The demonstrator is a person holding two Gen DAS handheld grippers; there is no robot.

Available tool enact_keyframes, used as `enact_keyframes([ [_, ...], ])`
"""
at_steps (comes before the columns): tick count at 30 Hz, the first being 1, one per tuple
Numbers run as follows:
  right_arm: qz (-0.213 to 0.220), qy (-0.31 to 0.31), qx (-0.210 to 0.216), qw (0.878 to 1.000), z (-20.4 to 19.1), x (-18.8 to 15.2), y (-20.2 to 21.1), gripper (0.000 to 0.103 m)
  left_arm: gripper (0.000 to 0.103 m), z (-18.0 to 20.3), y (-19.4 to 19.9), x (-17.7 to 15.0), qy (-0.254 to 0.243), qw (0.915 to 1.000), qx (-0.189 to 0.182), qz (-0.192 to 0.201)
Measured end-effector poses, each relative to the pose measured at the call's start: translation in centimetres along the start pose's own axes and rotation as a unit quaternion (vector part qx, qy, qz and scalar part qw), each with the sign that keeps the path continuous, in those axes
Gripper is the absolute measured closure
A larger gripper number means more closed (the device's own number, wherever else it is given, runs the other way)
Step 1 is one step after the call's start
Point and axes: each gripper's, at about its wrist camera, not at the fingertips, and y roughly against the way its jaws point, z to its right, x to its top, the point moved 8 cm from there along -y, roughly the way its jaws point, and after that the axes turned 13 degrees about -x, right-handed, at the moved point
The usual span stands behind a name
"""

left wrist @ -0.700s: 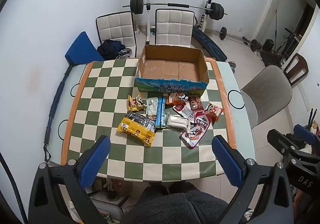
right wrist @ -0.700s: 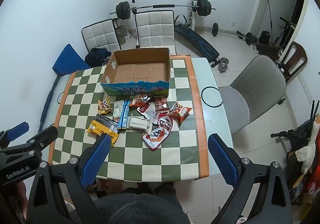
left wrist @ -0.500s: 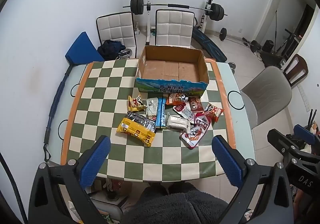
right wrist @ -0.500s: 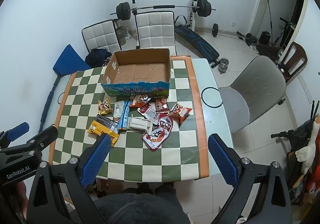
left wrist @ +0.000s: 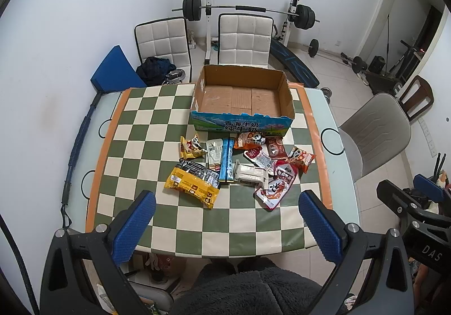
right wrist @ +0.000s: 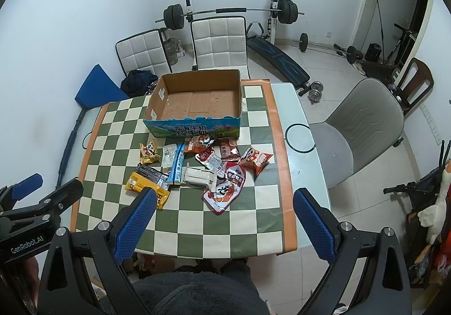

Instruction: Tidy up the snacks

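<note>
I am holding my left hand-held gripper point(left wrist: 227, 223) above the near edge of the surface point(left wrist: 315, 117), and its two blue pads are standing wide apart with nothing between them. My right hand-held gripper point(right wrist: 222, 220) is released in the same way, wide and grasping nothing.

The snacks point(left wrist: 245, 165) are lying in a loose heap in the middle of the frame, on the green and cream checked cloth point(left wrist: 146, 146). At the lower left of the heap the yellow packet point(left wrist: 193, 188) is lying flat, and just beside it, to the right, is the long blue stick packet point(left wrist: 227, 160). The white packet point(left wrist: 251, 174) is touching the blue one. The red pouch point(left wrist: 277, 185) is at the lower right of the heap.

The open cardboard box point(left wrist: 242, 98) is sitting just above the heap, in the upper middle of the frame, and inside I am seeing only its brown bottom. Some packets are touching its blue front wall.

In the upper part of the frame two white chairs point(left wrist: 245, 39) are standing behind the surface.
</note>
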Motion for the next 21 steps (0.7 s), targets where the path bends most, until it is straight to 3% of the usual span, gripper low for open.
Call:
enact_keyframes([
  [21,-0.007,0.002,0.001,1.000,-0.6,0.1,-1.0,0.004,0.000,0.2,-0.1,0.0,0.002,1.0000,-0.002,-0.007],
])
